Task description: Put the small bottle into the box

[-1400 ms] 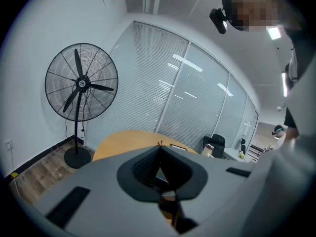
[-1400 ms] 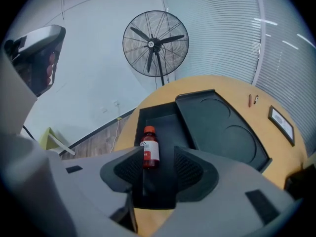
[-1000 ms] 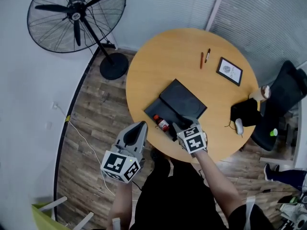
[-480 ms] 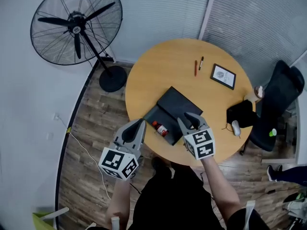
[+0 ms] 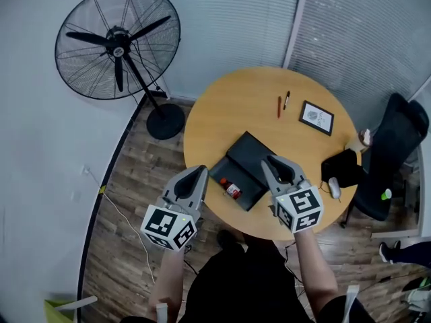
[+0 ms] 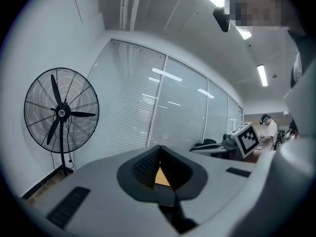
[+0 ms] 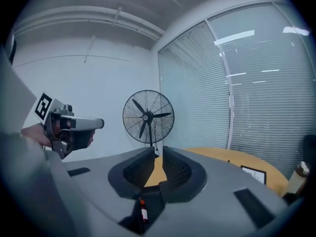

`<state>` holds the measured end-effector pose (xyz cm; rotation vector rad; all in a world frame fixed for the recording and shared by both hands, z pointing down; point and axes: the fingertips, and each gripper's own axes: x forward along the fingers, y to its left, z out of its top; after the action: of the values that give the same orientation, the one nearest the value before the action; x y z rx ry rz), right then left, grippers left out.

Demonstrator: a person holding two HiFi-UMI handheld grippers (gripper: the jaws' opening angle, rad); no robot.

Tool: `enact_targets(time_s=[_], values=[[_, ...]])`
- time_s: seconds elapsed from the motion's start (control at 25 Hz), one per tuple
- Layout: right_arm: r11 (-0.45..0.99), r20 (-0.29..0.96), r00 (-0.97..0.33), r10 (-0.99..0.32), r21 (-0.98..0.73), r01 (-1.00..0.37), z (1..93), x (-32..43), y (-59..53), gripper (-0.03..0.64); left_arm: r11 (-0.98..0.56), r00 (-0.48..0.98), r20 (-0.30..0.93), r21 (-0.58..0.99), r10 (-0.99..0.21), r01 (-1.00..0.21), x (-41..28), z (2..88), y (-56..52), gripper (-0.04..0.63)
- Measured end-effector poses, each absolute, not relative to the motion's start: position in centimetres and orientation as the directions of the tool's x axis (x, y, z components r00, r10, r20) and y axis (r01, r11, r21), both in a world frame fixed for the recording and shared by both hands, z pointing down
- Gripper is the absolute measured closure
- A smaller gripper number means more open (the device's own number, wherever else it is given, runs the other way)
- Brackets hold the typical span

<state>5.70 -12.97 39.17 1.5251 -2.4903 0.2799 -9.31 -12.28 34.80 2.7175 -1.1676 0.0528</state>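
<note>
A small bottle (image 5: 231, 188) with a red cap and label lies on its side in the near half of the open black box (image 5: 250, 155) on the round wooden table (image 5: 236, 106). My right gripper (image 5: 274, 161) hangs over the box's near right edge, a little right of the bottle. Its jaws are closing, with a narrow gap still between them and nothing in it. Under those jaws in the right gripper view, the bottle (image 7: 143, 214) shows far below. My left gripper (image 5: 196, 173) is shut and empty, just off the table's near left edge.
A standing fan (image 5: 118, 42) is on the floor to the left. Two pens (image 5: 283, 103), a framed picture (image 5: 317, 117), a black pouch (image 5: 343, 168), a mouse (image 5: 335, 187) and a cup (image 5: 363, 138) are on the table's right side. A black chair (image 5: 397, 153) stands beyond.
My right gripper has pulled back from over the bottle towards the box's near right edge, its jaws narrowing. The bottle stays in the box. The left gripper has hardly moved.
</note>
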Motion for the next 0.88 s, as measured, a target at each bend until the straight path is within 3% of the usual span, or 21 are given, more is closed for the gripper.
enact_targets(time_s=[0.56, 0.88], values=[[0.483, 0.123, -0.489, -0.863, -0.08, -0.872, 33.4, 5.1, -12.5, 0.603, -0.649, 0.662, 0.075, 0.141, -0.746, -0.748, -11.5, 33.4, -13.0, 0.601], [0.511, 0.112, -0.516, -0.849, -0.068, -0.857, 32.7, 4.1, -12.2, 0.607, -0.633, 0.647, 0.077, 0.149, -0.759, -0.76, -12.8, 33.5, -13.1, 0.601]])
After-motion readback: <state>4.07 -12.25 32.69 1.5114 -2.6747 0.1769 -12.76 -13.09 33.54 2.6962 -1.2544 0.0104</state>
